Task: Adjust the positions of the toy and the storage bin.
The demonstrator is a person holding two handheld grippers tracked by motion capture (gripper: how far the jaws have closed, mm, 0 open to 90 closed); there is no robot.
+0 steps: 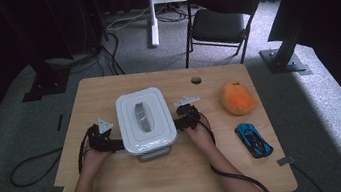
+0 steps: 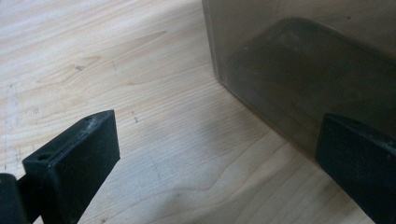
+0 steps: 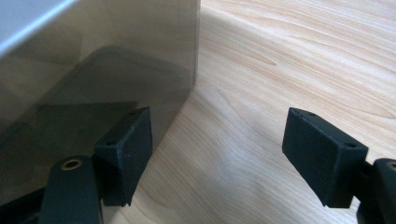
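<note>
A lidded container (image 1: 145, 122), white on top with a grey handle set into its lid and smoky translucent walls, sits a little left of the middle of the wooden tabletop (image 1: 120, 184). The left gripper (image 1: 116, 145) is pressed in at its left side and the right gripper (image 1: 179, 123) at its right side, the person's forearms reaching in from the near edge. Both pairs of jaws stand wide apart with nothing between them. In the left gripper view one jaw lies over bare wood and the other sits close against the tinted wall (image 2: 299, 74); the right gripper view shows the same arrangement mirrored, one jaw beside the wall (image 3: 93, 84). My guess is that the two tools bracket the box to steady or shift it from both sides, not to pinch it.

Well off to the right lie an orange plush toy (image 1: 236, 98) and, nearer, a blue toy car (image 1: 253, 139), both untouched. The tabletop is pale, grained wood with a small cable hole near its far edge. Beyond it stands a black folding chair (image 1: 218, 18) on grey carpet, with dark curtains behind and cables trailing across the floor.
</note>
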